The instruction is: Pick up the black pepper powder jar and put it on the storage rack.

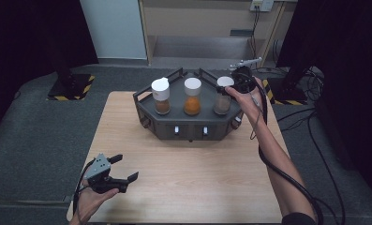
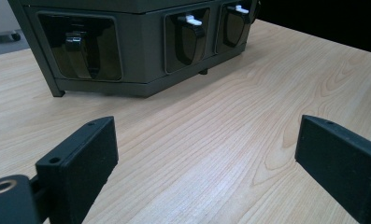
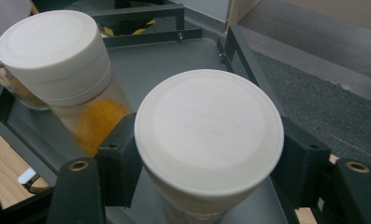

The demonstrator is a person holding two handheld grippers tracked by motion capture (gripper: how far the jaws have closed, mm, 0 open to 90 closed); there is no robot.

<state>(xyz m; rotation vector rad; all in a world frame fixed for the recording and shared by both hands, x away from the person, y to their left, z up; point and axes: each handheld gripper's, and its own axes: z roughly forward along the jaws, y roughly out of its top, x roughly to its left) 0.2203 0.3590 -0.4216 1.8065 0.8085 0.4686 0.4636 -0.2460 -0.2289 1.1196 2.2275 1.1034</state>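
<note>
Three white-lidded spice jars stand in a dark grey rack (image 1: 148, 105) at the table's far side. My right gripper (image 1: 230, 86) is shut on the rightmost jar (image 1: 223, 101), which holds pale brown powder. In the right gripper view the two black jaws press on this jar's white lid (image 3: 210, 128) from both sides. The middle jar (image 1: 192, 96) (image 3: 75, 84) holds orange powder and the left jar (image 1: 161, 95) brown powder. My left gripper (image 1: 126, 168) (image 2: 206, 154) rests open near the table's front left corner, nothing between its jaws.
The rack's front panels carry small lever dispensers (image 2: 191, 35) with white tabs (image 1: 176, 130). Light wooden table (image 1: 188, 178); grey carpet around it. A shelf unit (image 1: 207, 33) and cables (image 1: 310, 89) lie behind. A cable trails along the right forearm (image 1: 277, 159).
</note>
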